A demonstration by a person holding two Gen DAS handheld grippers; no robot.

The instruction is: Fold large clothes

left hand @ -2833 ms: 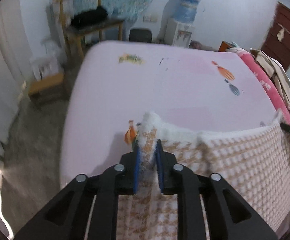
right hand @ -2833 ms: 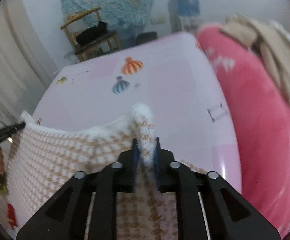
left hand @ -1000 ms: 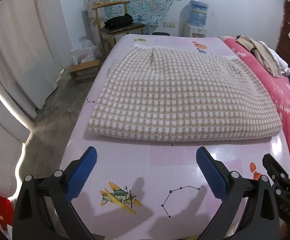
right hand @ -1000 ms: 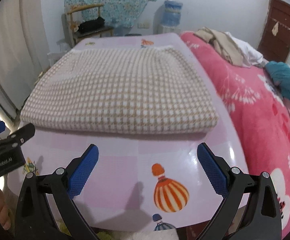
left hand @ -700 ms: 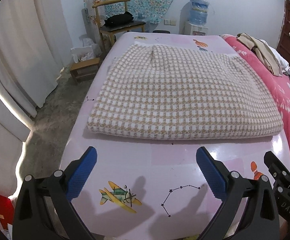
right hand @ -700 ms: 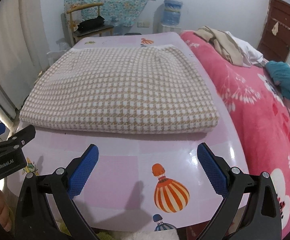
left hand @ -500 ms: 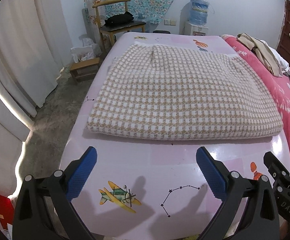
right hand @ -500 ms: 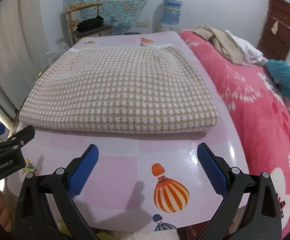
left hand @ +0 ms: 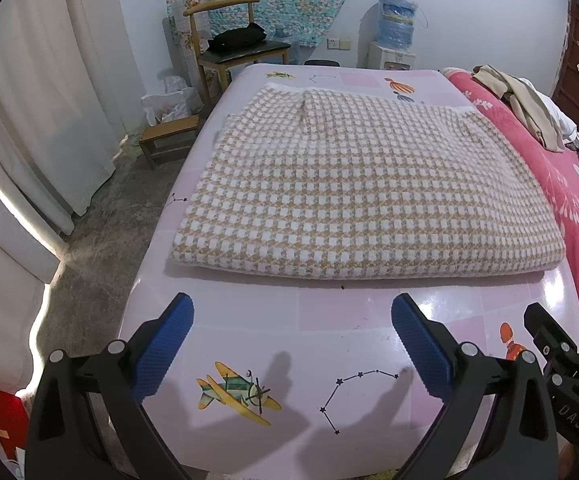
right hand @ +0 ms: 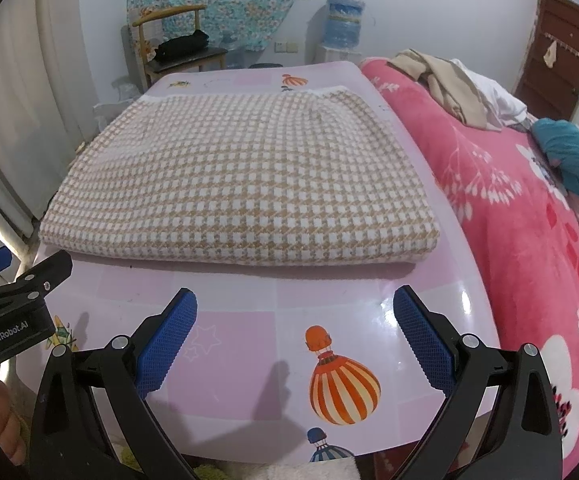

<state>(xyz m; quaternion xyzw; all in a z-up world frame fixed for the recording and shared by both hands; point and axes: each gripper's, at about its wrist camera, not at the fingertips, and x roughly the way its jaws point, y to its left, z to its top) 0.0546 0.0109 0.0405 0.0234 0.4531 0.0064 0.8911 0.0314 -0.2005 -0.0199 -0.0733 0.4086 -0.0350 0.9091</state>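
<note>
Left gripper (left hand: 291, 344) and right gripper (right hand: 295, 338), earlier clenched on the checked blanket (left hand: 353, 196), now hang released before it. The blanket lies folded on the pink table (left hand: 329, 320).

Left gripper (left hand: 291, 344) and right gripper (right hand: 295, 338) hover level, jaws wide, empty.

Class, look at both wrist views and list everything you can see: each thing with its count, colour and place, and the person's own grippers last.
Folded garment: one, beige and white check, lying flat on the table.
Table: one, pink with cartoon prints, under the garment.
Blanket: one, bright pink with white flowers, right of the table.
Clothes pile: one, tan and white, on the blanket's far end.
Chair: one, wooden, beyond the table, black bag on its seat.
Water dispenser: one, white with blue bottle, by the far wall.
Left gripper: open, above the table's near edge.
Right gripper: open, above the table's near edge.
</note>
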